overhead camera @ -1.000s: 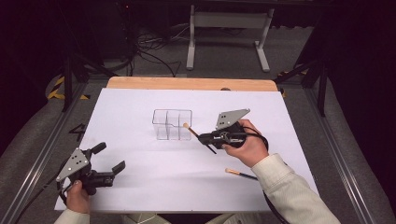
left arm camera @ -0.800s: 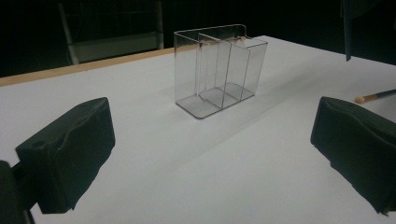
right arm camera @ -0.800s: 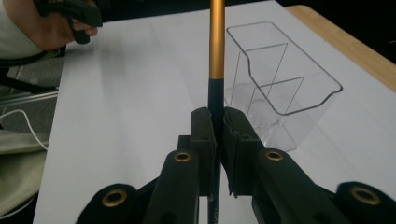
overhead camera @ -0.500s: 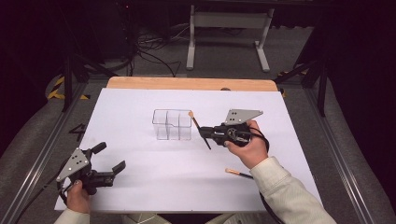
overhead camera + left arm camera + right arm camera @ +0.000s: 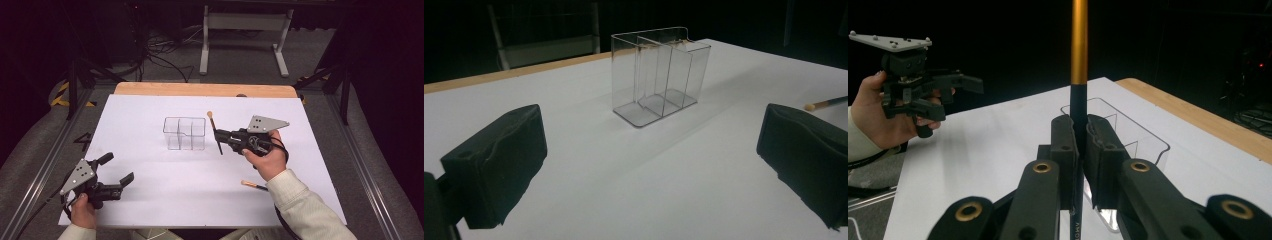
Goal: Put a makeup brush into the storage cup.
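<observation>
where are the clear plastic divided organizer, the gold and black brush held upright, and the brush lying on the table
clear plastic divided organizer (image 5: pixel 184 134), high view, front wall
gold and black brush (image 5: pixel 1079 45), right gripper view, gold ferrule
lying brush (image 5: pixel 254 185), high view, handle

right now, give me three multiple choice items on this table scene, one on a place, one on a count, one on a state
1. Where does the clear plastic compartment organizer stand?
A. on the white table sheet
B. on the floor
C. between the left gripper's fingers

2. How many thin brushes with a black and gold handle show in the high view?
A. one
B. two
C. four

3. How is the right gripper?
A. wide open
B. shut on a brush
C. shut on the organizer

Answers:
1. A, its base rests on the sheet near the middle.
2. B, the held brush and the spare brush lying by the right sleeve.
3. B, its fingers clamp the handle; the left gripper stands open.
</observation>
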A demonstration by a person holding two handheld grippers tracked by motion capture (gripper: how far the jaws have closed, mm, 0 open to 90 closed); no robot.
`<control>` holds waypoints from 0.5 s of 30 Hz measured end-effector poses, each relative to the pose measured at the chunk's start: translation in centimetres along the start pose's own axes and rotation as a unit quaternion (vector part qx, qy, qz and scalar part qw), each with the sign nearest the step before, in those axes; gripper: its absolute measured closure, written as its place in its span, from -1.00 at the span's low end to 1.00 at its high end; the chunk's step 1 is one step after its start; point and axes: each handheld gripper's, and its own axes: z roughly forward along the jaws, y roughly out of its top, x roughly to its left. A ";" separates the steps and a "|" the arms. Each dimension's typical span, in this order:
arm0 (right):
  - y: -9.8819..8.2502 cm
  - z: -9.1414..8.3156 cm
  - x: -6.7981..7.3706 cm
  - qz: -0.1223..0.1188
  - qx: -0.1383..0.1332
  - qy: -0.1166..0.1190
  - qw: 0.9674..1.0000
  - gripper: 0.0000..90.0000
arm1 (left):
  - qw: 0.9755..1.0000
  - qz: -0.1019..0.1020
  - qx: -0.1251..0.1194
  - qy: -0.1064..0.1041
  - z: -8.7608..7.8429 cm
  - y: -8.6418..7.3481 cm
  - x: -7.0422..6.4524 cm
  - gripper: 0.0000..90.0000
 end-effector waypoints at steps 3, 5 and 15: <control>-0.1 -0.1 -0.1 -0.002 -0.013 -0.012 1.000 0.85 | 1.000 0.000 0.000 0.000 0.0 0.0 0.0 -0.99; -0.2 -0.1 -0.1 -0.002 -0.021 -0.018 1.000 0.85 | 1.000 0.001 0.000 0.000 0.0 0.0 0.0 -0.99; -0.4 0.1 -0.1 0.005 -0.052 -0.027 0.998 0.85 | 1.000 0.001 0.000 -0.001 0.0 0.0 0.0 -0.99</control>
